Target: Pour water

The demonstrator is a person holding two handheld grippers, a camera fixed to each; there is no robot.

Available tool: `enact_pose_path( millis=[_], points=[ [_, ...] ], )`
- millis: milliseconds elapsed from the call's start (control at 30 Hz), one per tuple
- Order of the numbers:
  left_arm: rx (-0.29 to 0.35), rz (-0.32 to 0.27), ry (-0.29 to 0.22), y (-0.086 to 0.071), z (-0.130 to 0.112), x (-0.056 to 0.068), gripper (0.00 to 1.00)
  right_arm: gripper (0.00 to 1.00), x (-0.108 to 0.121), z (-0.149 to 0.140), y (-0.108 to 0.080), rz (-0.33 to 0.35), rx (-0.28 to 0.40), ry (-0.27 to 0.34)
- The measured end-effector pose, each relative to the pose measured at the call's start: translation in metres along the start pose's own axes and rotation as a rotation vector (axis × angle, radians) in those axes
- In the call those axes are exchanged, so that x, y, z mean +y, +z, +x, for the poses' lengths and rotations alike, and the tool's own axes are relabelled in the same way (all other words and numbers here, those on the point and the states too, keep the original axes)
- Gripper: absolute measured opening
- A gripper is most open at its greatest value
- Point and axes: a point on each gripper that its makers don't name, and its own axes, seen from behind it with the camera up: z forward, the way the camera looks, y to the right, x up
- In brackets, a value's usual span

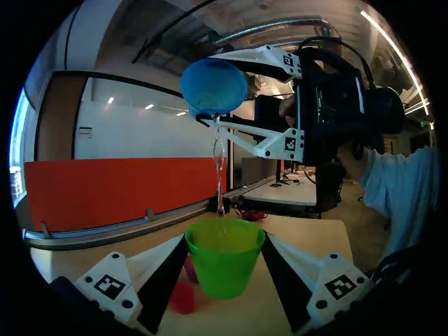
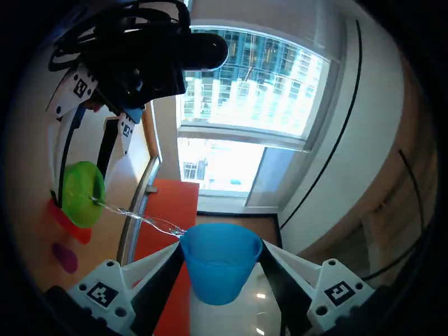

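My left claw (image 1: 225,242) is clamped on the green cup (image 1: 224,274), a finger pressed to each side. It holds the cup upright over the table (image 1: 313,232), short of the far edge, and a red cup (image 1: 182,297) and a purple cup (image 1: 191,270) sit on the tabletop just beside one finger. My right claw (image 2: 221,249) grips the blue cup (image 2: 221,274) between its fingers, high above the green one and tipped over toward it. A thin stream of water (image 1: 218,162) falls from the blue cup's lip into the green cup's open mouth.
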Motion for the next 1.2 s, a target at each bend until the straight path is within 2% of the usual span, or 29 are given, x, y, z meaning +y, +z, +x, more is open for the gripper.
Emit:
enact_pose_path(
  millis=[500,800,900,1000,1100,1200],
  points=[
    [0.020,0.002,-0.012,-0.005,0.002,-0.001,0.88,0.92,0.001,0.019,0.004,-0.004,0.011,-0.128],
    [0.028,0.003,-0.017,-0.007,0.004,-0.003,0.88,0.92,0.000,0.025,0.003,-0.006,0.021,-0.120],
    [0.028,0.005,-0.016,-0.008,0.004,-0.003,0.88,0.92,0.000,0.023,0.002,-0.010,0.019,-0.094],
    [0.028,0.006,-0.015,-0.008,0.005,-0.003,0.88,0.92,-0.001,0.020,0.001,-0.014,0.019,-0.038],
    [0.026,0.008,-0.011,-0.008,0.005,-0.004,0.88,0.92,-0.001,0.015,-0.001,-0.016,0.018,0.050],
    [0.025,0.009,-0.008,-0.009,0.006,-0.004,0.87,0.92,-0.002,0.011,-0.003,-0.023,0.020,0.168]
  ],
)
